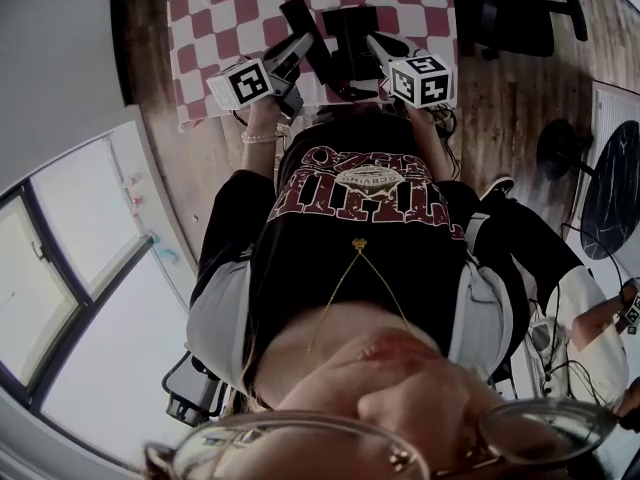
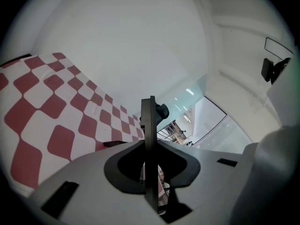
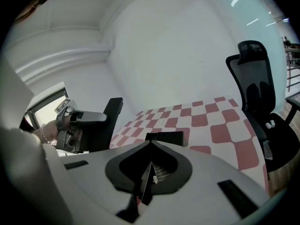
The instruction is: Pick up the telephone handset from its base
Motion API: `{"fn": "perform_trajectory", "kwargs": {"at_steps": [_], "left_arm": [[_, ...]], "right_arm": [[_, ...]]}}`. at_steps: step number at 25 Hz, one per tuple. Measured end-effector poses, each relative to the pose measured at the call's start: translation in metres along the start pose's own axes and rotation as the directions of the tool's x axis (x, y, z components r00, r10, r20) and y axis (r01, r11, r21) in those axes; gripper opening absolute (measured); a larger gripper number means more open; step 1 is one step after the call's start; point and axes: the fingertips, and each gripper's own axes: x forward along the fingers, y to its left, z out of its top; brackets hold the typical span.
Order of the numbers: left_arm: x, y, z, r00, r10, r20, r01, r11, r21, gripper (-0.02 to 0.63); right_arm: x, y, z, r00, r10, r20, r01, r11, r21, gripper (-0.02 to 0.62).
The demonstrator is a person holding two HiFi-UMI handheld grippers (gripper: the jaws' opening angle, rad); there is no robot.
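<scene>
Handset [image 1: 298,18] clamped in left gripper [image 1: 295,56], apparently clear of base [image 1: 350,30]; right gripper [image 1: 377,46] closed, empty; pick-up judged essentially done.

Black T-shirt [image 1: 300,268], red-white lettering; gold necklace [image 1: 358,245]; pale bracelet [image 1: 258,138], left wrist.

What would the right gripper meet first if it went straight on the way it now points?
Probably the black phone base, which lies right ahead of the right gripper on the checkered cloth. Nothing shows between them, though depth is hard to judge.
</scene>
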Motion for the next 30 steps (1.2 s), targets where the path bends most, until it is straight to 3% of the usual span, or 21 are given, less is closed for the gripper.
{"fn": "perform_trajectory", "kwargs": {"at_steps": [7,18,30], "left_arm": [[-0.006,-0.013,0.014,0.998,-0.050,0.039,0.051,0.998,-0.026,0.081],[-0.013,-0.040,0.037,0.991,-0.113,0.075,0.112,0.994,0.010,0.081],[-0.021,-0.074,0.054,0.968,-0.224,0.116,0.224,0.974,0.016,0.081]], "right_arm": [[-0.002,-0.001,-0.001,1.000,-0.004,-0.009,0.004,1.000,-0.007,0.020],[-0.011,-0.006,0.004,1.000,-0.017,0.023,0.017,1.000,0.003,0.018],[-0.020,-0.011,0.005,0.999,-0.039,0.031,0.039,0.999,0.003,0.018]]}}
